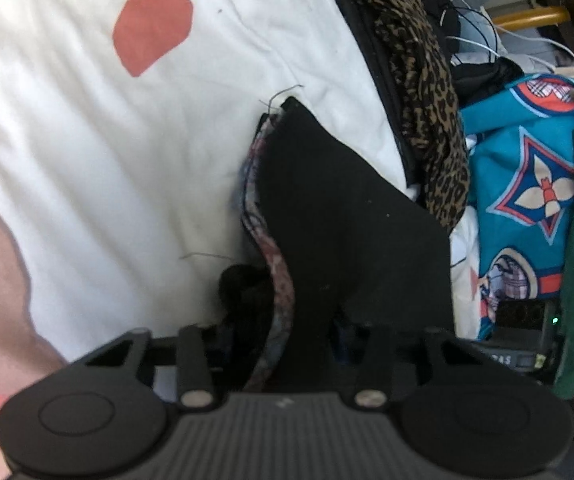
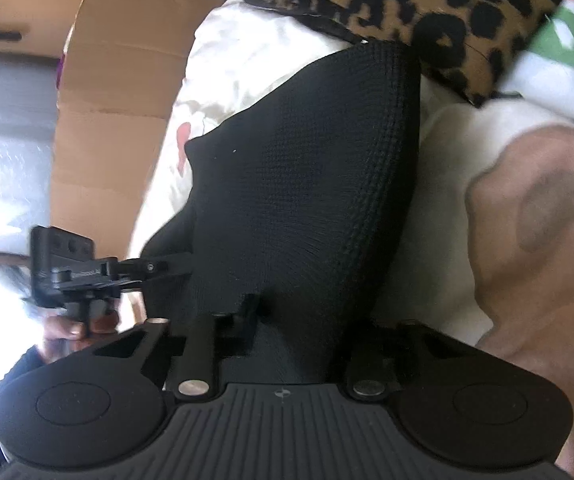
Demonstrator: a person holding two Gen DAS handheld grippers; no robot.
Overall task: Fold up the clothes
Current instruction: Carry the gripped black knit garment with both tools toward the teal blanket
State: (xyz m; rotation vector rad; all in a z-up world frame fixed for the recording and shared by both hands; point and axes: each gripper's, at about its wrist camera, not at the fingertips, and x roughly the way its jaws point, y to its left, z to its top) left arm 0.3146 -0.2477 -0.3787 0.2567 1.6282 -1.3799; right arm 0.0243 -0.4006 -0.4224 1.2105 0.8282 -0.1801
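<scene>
Left wrist view shows the left gripper (image 1: 307, 332) closed on a black knitted garment (image 1: 339, 220), whose cloth runs straight out from between its fingers over a white bedcover printed with coral and pink shapes (image 1: 127, 140); a mottled reddish-grey edge, lining or a second layer I cannot tell, shows along the garment's left side. The right wrist view shows the right gripper (image 2: 287, 328) likewise clamped on the same black knit (image 2: 307, 168), which bulges up taut in front of it, with the left gripper (image 2: 99, 272) and the hand holding it (image 2: 71, 332) off to one side. Two grips on one piece, held apart, most likely keep the cloth stretched and lifted so a fold can be laid cleanly on the bed; whether this is a fold being made or a piece being spread out, the pictures do not settle. Counted: two grippers, one black garment held, one leopard-print cloth (image 1: 427, 100) lying just beyond it, one teal printed fabric (image 1: 527, 180) further along, and one brown cardboard box (image 2: 119, 100) beside the bed.
</scene>
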